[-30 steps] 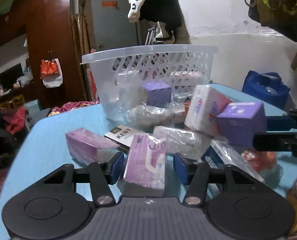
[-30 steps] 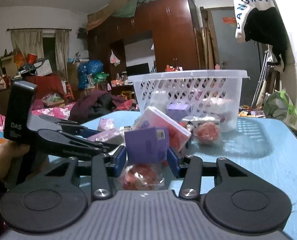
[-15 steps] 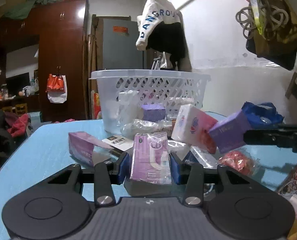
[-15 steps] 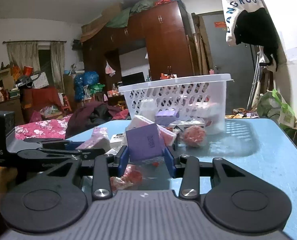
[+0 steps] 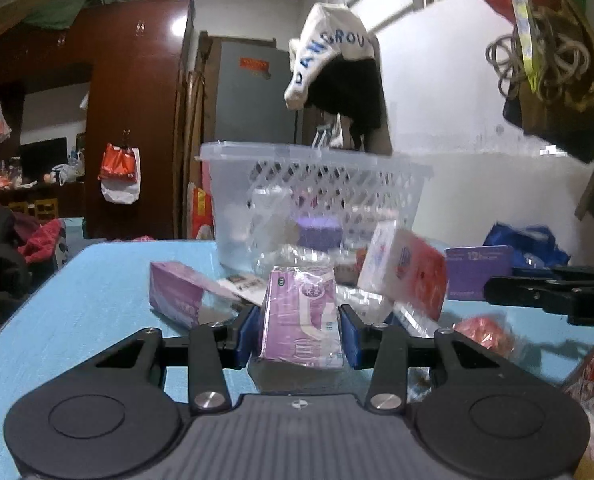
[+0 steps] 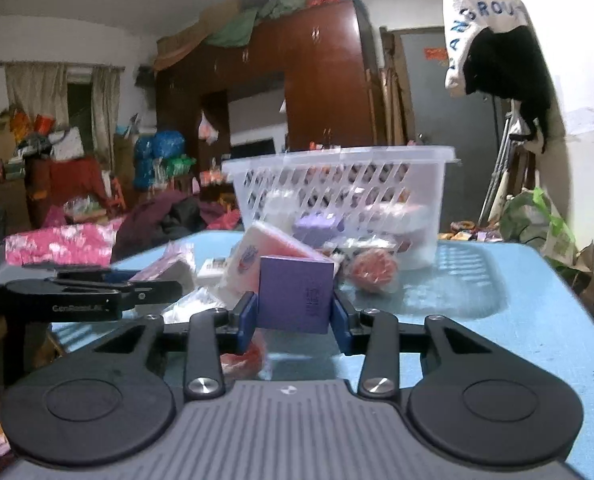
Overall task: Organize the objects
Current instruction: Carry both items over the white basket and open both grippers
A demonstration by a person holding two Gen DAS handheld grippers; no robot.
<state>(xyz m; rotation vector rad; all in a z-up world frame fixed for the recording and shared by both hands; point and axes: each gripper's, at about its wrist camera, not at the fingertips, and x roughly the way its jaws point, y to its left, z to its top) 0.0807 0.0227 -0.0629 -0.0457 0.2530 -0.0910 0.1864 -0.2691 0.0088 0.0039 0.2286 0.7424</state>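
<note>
My left gripper (image 5: 300, 334) is shut on a pink-purple tissue pack (image 5: 301, 316) and holds it above the blue table (image 5: 89, 296). My right gripper (image 6: 295, 314) is shut on a purple box (image 6: 295, 294), also lifted; the box shows at the right of the left wrist view (image 5: 477, 272). A white lattice basket (image 5: 317, 200) stands behind the pile and holds several packs; it also shows in the right wrist view (image 6: 345, 196). The left gripper appears at the left of the right wrist view (image 6: 81, 296).
On the table lie a pink-white tissue pack (image 5: 405, 272), a purple pack (image 5: 177, 296), clear bags and a red wrapped ball (image 6: 373, 270). A blue bag (image 5: 529, 244) sits at the right. A wardrobe and cluttered room lie beyond the table edge.
Both grippers have closed on their items and lifted them off the table. The views have tilted up, and the pile sits lower in view.
</note>
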